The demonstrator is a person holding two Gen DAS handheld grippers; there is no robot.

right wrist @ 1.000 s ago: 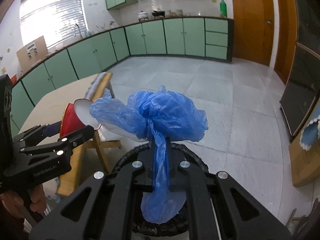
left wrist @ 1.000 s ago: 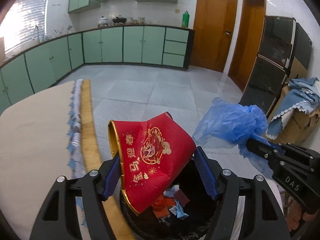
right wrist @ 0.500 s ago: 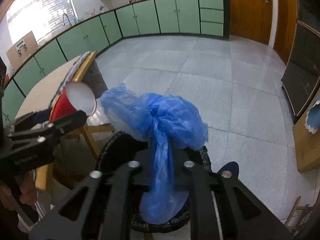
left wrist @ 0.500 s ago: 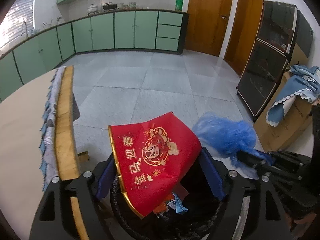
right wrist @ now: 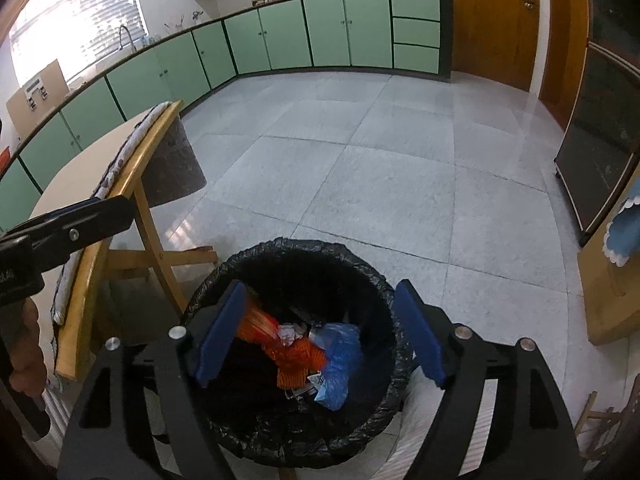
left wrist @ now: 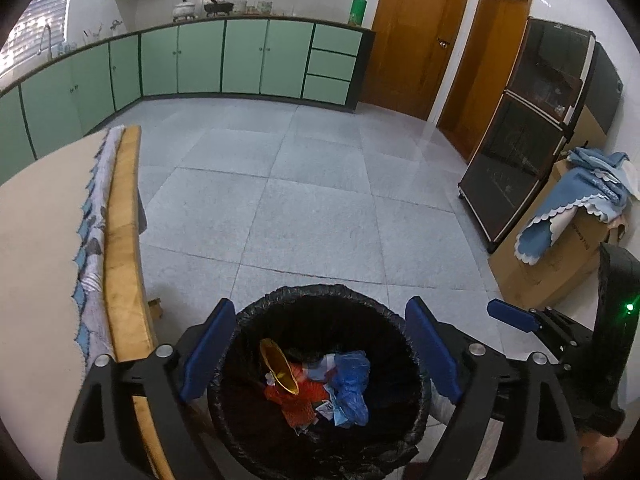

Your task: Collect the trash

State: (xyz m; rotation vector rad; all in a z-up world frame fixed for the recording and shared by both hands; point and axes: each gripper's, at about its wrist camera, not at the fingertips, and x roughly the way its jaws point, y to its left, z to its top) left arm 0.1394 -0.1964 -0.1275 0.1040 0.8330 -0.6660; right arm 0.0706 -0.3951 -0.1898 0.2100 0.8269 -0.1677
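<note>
My left gripper [left wrist: 318, 354] tilts down over the black-lined bin [left wrist: 304, 292], its jaws just spread wider and empty; the red paper cup [left wrist: 286, 376] lies inside on its side, gold rim up toward the bin's left wall. My right gripper [right wrist: 320, 334] tilts down likewise, jaws just opened with nothing between them. The blue plastic bag [right wrist: 338, 364] lies crumpled right of the cup; I can read no writing.
</note>
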